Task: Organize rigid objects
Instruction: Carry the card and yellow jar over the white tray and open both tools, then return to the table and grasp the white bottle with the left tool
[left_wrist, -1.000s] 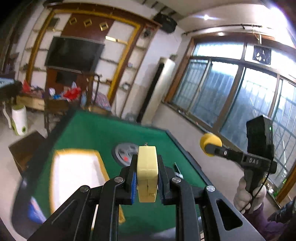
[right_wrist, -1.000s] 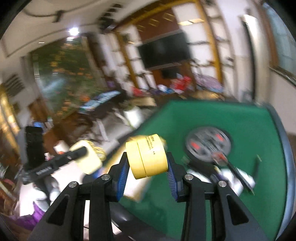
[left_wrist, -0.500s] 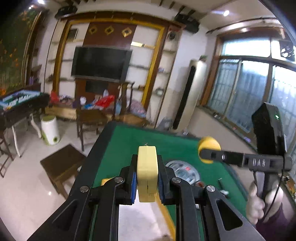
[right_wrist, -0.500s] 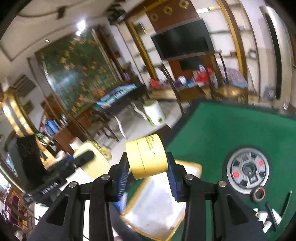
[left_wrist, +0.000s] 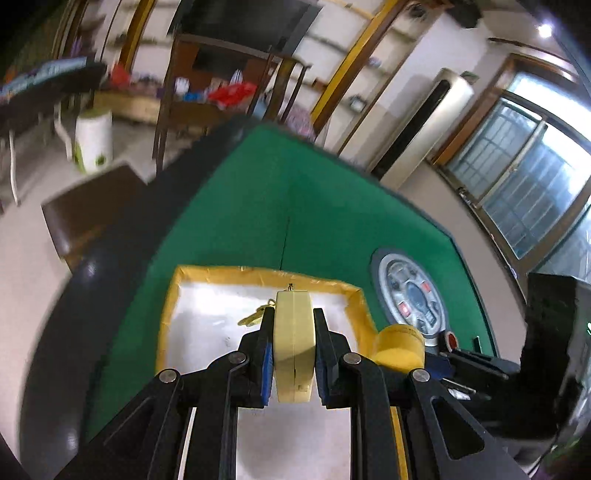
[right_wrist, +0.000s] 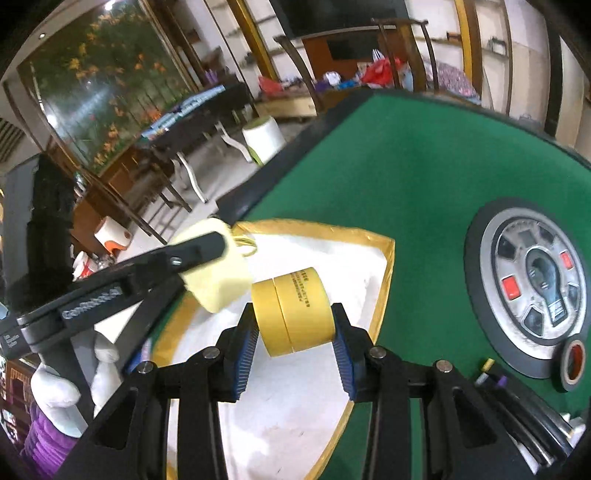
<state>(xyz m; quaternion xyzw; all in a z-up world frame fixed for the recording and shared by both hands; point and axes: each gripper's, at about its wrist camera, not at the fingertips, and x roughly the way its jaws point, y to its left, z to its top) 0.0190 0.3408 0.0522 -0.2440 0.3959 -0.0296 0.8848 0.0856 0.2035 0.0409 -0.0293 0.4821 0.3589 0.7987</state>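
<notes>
Above the white tray (left_wrist: 207, 314) with its yellow rim, the left gripper (left_wrist: 293, 354) is pinching a pale yellow block (left_wrist: 294, 347) edge-on between its blue pads (left_wrist: 266, 365), and a thin gold clasp (left_wrist: 255, 315) is hanging from the block's far side; the tray is lying on the green felt table (left_wrist: 295, 206), close to the table's dark left border; just to the right, the right gripper (right_wrist: 293, 328) is clamping a yellow tape roll (right_wrist: 293, 310) by its flat faces, with the roll's printed band facing up; in the right wrist view the roll is hovering over the tray's (right_wrist: 384, 280) right-hand part, and the left tool is reaching in from the left with the block (right_wrist: 218, 273) held near the tray's far corner, the two held things sitting close together but apart; a white-gloved hand (right_wrist: 74, 384) is gripping the left tool's handle at the lower left; on the felt (right_wrist: 424, 177) to the right of the tray, a round grey control panel (right_wrist: 535, 288) with red buttons is sitting in the table, a small dark tape ring (right_wrist: 572, 363) is lying against its near edge, and a few thin pens (right_wrist: 491, 373) are lying just beside that ring; beyond the table, a white bin (right_wrist: 264, 138) is standing on the floor.
</notes>
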